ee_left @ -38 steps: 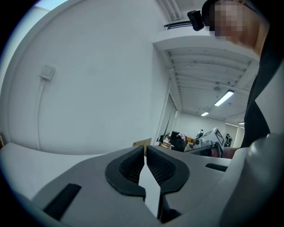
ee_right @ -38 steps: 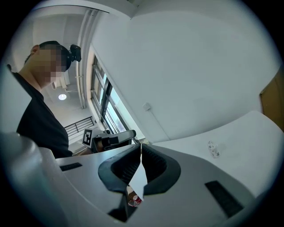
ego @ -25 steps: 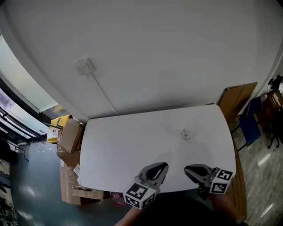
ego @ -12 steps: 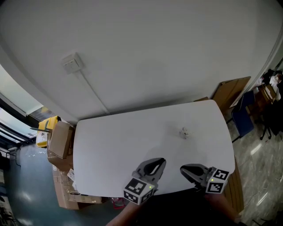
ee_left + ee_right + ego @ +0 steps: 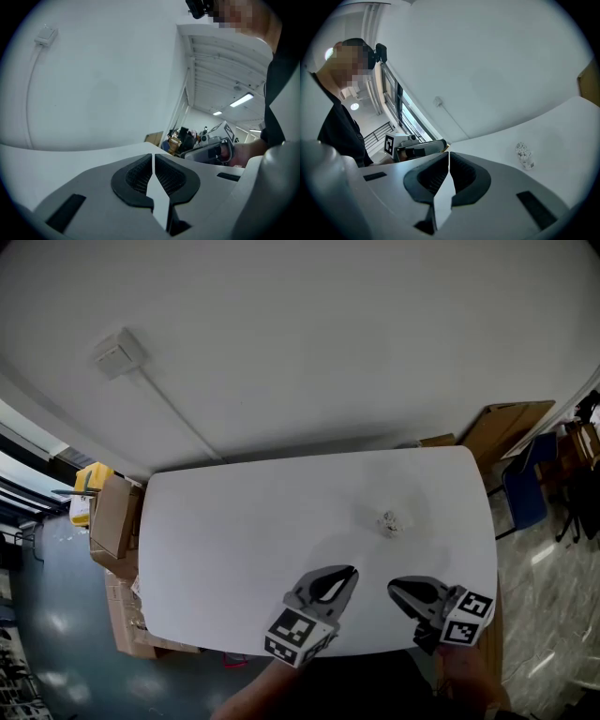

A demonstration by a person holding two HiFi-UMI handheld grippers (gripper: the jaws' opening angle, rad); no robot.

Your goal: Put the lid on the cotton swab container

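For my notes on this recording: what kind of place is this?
Probably an office or workroom: a plain white table, brown cardboard boxes stacked beside it, and a blue chair nearby.

No legible text, brand or number anywhere. Only black-and-white square code markers on the cubes of the left gripper (image 5: 349, 571) and right gripper (image 5: 393, 586), lower centre of the head view. They're patterns, not letters.
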